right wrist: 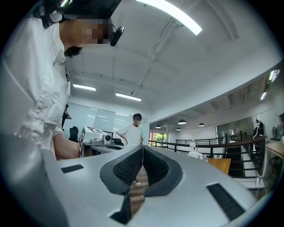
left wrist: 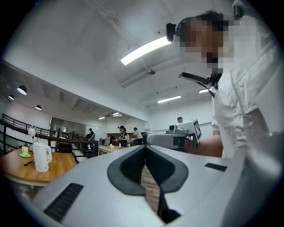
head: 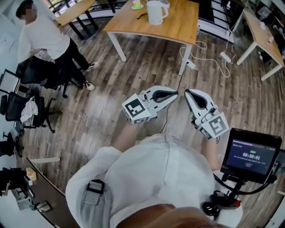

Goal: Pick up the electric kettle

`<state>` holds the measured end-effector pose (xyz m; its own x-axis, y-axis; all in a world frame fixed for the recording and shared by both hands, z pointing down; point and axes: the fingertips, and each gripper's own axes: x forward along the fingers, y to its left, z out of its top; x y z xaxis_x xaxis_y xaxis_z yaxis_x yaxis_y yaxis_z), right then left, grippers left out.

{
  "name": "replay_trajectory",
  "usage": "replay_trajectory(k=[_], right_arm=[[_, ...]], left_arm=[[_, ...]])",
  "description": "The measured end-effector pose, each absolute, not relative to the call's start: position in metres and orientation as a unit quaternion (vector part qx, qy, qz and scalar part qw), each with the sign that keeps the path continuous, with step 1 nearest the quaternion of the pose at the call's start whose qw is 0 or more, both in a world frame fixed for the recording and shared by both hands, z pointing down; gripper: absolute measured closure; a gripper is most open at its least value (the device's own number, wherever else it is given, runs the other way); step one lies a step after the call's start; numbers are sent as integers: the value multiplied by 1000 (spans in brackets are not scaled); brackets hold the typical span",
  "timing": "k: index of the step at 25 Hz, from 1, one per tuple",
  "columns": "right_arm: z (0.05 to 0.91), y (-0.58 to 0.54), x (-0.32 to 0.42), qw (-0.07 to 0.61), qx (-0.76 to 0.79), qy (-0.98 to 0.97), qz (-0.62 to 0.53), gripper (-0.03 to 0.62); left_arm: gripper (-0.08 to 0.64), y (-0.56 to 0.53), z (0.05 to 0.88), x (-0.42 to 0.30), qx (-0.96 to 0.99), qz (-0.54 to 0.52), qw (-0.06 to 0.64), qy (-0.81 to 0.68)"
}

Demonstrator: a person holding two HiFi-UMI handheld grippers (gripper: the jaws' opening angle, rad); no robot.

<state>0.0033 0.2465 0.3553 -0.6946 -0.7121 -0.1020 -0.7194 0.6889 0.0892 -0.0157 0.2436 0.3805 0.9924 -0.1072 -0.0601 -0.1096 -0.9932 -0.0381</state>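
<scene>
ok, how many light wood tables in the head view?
3: centre table under the kettle, top-left table cut off by the frame, right table at the edge. More may lie out of frame.

Left tool (head: 177,93) and right tool (head: 185,91) are held level, tips nearly meeting. Both are closed and empty

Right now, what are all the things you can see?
electric kettle: one, white, on the wooden table
cup: one, green, left of the kettle
wooden table: one, light brown, top middle
power strip: one, white, floor, top right
seated person: one, white top, top left
office chairs: several, black, left edge
screen: one, black, bottom right
left hand-held gripper: one, white, shut, empty
right hand-held gripper: one, white, shut, empty
</scene>
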Motion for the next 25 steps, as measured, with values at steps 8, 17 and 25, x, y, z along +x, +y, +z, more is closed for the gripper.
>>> replay_trajectory(k=[8, 17, 25], right_arm=[[354, 246, 2, 30, -386, 920, 60, 583], [357, 250, 5, 26, -387, 920, 58, 583], [357, 250, 6, 28, -388, 919, 58, 583]], left_arm=[[551, 244, 380, -18, -998, 27, 24, 58], [551, 244, 382, -19, -997, 33, 20, 72], [551, 248, 386, -18, -997, 29, 19, 70]])
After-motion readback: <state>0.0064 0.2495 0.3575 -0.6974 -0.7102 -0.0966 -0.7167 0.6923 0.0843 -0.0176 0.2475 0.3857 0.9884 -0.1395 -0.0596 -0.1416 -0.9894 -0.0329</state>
